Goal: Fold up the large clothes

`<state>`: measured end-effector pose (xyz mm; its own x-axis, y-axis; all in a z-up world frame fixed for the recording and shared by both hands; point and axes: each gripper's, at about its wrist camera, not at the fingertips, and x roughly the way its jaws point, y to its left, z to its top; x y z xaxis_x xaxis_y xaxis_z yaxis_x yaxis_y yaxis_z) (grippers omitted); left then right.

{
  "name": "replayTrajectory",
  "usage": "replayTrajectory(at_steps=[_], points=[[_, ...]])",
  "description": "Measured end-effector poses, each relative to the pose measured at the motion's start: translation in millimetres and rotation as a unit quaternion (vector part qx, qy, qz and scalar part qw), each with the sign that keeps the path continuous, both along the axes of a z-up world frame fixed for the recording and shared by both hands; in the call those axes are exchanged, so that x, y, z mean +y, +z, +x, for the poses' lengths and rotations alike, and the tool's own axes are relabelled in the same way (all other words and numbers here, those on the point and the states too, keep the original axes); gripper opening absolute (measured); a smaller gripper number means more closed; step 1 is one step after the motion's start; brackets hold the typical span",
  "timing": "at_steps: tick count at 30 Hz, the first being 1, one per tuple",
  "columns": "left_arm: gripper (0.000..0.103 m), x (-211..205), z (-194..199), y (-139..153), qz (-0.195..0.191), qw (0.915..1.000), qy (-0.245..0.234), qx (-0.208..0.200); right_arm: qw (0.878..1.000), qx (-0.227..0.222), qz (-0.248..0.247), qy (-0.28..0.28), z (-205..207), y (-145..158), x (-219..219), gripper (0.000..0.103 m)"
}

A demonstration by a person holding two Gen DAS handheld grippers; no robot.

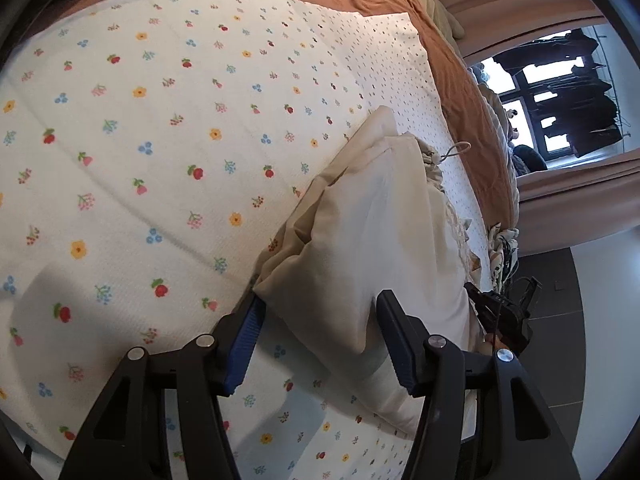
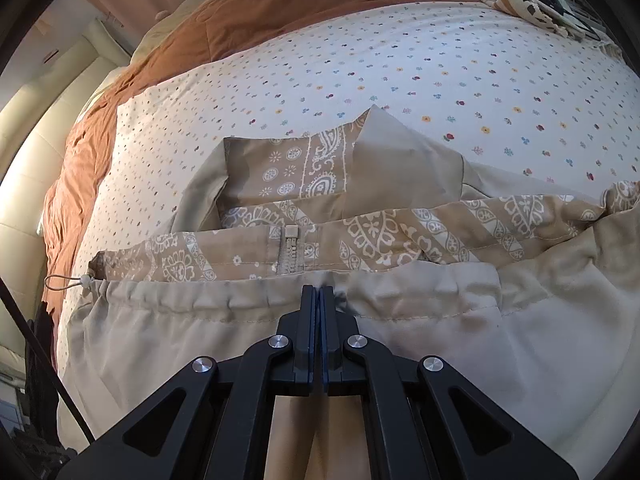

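**Operator:** Where does the garment lie, and which gripper has it?

**Technician:** The beige jacket (image 2: 360, 216) lies on the floral bed sheet (image 2: 400, 72). The right gripper (image 2: 317, 292) has its jaws pressed together at the gathered hem (image 2: 240, 296), just below the zipper end (image 2: 290, 252). It appears to pinch that hem, though the pads hide the contact itself. The left gripper (image 1: 318, 312) stands with jaws apart. A folded cream part of the jacket (image 1: 360, 240) sits between its fingers, and the blue pad (image 1: 244, 344) shows clear of the cloth, so nothing is clamped there.

**Operator:** State the relation governing the next move.

**Technician:** In the right view the hem runs crosswise to the fingers, from the drawstring toggle (image 2: 84, 279) at the left edge toward the right. The jacket body extends ahead of the jaws. The right gripper is judged the working one; the left is in position to close.

**Operator:** What does each view add?

**Technician:** Only the right view shows the paisley lining (image 2: 304, 168), the zipper and the spread hem. Only the left view shows the bundled thickness of the fold, the brown quilt (image 1: 440, 52) beyond it, and a window (image 1: 552, 92).
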<state>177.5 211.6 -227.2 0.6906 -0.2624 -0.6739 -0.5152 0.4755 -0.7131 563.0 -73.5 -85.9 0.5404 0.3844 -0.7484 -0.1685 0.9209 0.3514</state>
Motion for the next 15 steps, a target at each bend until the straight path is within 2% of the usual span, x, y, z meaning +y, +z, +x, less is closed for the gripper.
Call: replayTrajectory(at_steps=[4, 5, 7, 8, 10, 11, 12, 15], points=[[0.057, 3.3, 3.8, -4.2, -0.020, 0.9997, 0.011, -0.009, 1.000, 0.004, 0.009, 0.014, -2.6, 6.2, -5.1, 0.000], [0.049, 4.8, 4.8, -4.9, -0.021, 0.9996, 0.014, -0.010, 1.000, 0.012, 0.017, 0.014, -2.7, 8.1, -9.8, 0.000], [0.039, 8.3, 4.6, -8.6, -0.029, 0.9993, 0.018, -0.012, 0.998, 0.037, 0.047, 0.011, -6.5, 12.4, -18.4, 0.001], [0.033, 9.4, 2.8, -10.1, -0.036, 0.9989, 0.021, -0.020, 0.998, 0.040, 0.053, 0.010, -10.1, 15.4, -22.8, 0.004], [0.023, 9.7, -0.6, -11.3, -0.043, 0.9983, 0.025, -0.032, 0.998, 0.028, 0.053, 0.010, -23.0, 22.6, -30.5, 0.026], [0.019, 9.1, -2.0, -11.2, -0.043, 0.9981, 0.027, -0.035, 0.998, 0.024, 0.054, 0.011, -28.8, 25.8, -35.8, 0.051], [0.017, 8.1, -4.2, -10.8, -0.045, 0.9977, 0.031, -0.039, 0.998, 0.023, 0.061, 0.013, -33.6, 28.1, -39.8, 0.064], [0.013, 6.3, -12.6, -7.1, -0.042, 0.9969, 0.041, -0.053, 0.996, 0.022, 0.084, 0.012, -46.3, 37.9, -52.8, 0.064]])
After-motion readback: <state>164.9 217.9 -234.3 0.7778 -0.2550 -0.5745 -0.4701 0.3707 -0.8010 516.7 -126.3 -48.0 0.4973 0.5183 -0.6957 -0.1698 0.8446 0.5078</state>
